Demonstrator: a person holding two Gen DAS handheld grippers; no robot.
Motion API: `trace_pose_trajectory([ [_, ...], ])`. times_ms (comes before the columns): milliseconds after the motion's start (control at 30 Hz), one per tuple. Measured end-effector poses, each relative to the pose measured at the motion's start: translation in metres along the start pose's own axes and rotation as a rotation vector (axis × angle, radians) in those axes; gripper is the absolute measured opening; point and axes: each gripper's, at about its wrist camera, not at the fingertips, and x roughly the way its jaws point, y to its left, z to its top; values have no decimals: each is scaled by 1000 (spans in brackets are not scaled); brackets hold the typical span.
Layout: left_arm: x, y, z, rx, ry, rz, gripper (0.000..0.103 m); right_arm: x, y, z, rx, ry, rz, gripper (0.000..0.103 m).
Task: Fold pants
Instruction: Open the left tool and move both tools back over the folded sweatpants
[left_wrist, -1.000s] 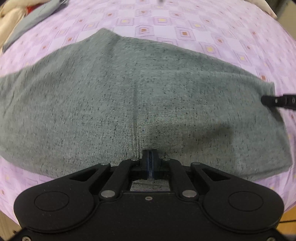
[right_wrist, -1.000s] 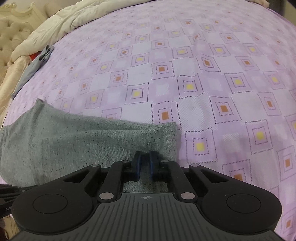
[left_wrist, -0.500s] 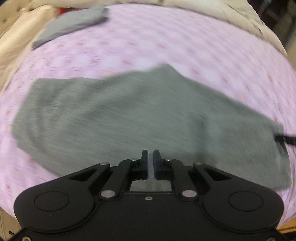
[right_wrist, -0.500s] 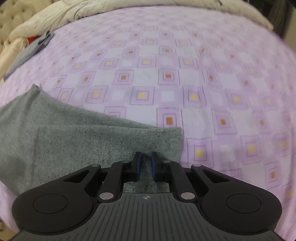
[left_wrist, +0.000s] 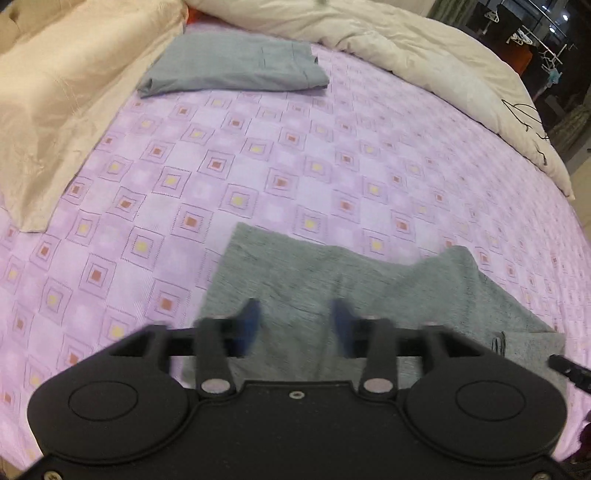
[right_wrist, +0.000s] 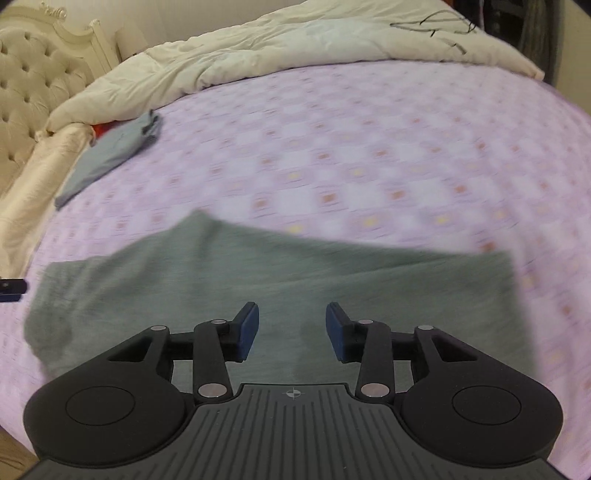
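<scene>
Left wrist view shows the left gripper (left_wrist: 293, 325) spread wide above the pants (left_wrist: 369, 295). Right gripper (right_wrist: 291, 328) is likewise released, holding nothing.

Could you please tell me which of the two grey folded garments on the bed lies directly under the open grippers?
The speckled grey pants; the smoother blue-grey folded garment lies far off beside the cream duvet.

Pants (left_wrist: 369, 295) on the near bedsheet (left_wrist: 295, 166); folded garment (left_wrist: 236, 66) far behind, beside duvet (left_wrist: 424, 55).
</scene>
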Motion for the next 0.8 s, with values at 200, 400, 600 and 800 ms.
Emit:
trace_pose_trajectory([
  [200,18,25,17,21,58,-86,68,8,50,-5,-8,31,9,39],
  [400,49,42,13,40,158,-106,85,4,71,0,-13,28,-5,39],
  [600,73,65,-6,-2,235,-176,100,9,79,-4,-1,51,-40,39],
  [800,80,51,-2,58,233,-222,101,14,86,-10,23,85,-53,39],
])
